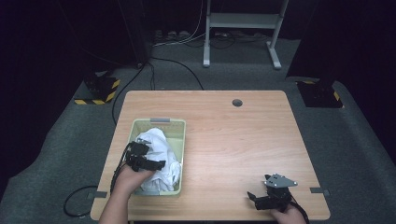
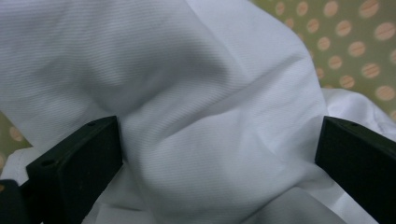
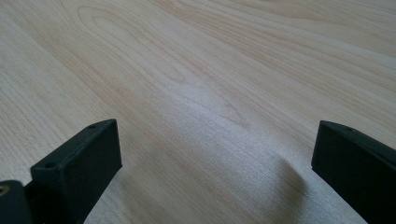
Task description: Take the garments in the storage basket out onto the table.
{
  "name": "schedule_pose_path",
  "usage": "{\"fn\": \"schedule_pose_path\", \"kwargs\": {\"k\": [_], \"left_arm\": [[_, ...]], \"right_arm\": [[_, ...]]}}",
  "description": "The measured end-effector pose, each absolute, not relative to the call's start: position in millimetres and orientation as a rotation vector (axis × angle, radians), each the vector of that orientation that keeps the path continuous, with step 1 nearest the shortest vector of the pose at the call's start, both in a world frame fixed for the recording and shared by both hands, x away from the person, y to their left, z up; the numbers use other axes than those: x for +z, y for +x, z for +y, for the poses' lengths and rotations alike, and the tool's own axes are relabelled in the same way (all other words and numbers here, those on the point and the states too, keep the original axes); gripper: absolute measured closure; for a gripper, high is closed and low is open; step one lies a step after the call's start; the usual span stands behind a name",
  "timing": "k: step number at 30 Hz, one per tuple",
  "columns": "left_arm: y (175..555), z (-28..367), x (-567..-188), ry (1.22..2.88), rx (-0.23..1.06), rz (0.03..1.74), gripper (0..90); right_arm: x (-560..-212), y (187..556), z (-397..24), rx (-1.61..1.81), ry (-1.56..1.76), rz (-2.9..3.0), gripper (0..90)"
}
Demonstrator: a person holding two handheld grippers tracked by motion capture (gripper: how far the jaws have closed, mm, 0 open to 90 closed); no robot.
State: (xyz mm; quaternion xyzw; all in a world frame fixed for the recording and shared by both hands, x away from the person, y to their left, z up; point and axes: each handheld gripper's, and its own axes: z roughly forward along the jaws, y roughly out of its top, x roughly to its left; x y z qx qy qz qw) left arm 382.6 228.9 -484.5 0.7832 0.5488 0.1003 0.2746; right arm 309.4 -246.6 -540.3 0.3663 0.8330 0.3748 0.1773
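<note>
One dark room: grey carpet, white stand (image 1: 243, 28) at the back, hazard-striped bases either side. Wood table (image 1: 243, 140) with a grommet hole (image 1: 237, 102). Green basket (image 1: 180, 140) on its left half, white cloth (image 1: 161, 158) heaped inside. Left gripper (image 2: 219, 154) wide open, pressed into cloth. Right gripper (image 3: 215, 158) wide open, holding nothing, over bare wood at near right edge.

I see a light wooden table (image 1: 243, 140) standing on grey carpet (image 1: 74, 140) in a dark room. Behind it stands a white metal stand (image 1: 243, 21), with cables (image 1: 177, 39) trailing across the floor. Yellow-and-black striped bases (image 1: 99, 88) sit at both far corners.
</note>
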Motion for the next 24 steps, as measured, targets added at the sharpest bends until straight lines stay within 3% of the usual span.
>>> {"fn": "schedule_pose_path", "kwargs": {"k": [20, 24], "left_arm": [[392.4, 223.8, -502.0, 2.188, 0.214, 1.527, 1.0], [392.7, 222.9, -503.6, 2.217, 0.222, 1.528, 6.7]], "right_arm": [[-540.4, 309.2, -246.2, 1.056, 1.033, 2.357, 0.9], [-540.4, 309.3, -246.3, 1.057, 1.035, 2.355, 0.9]]}}
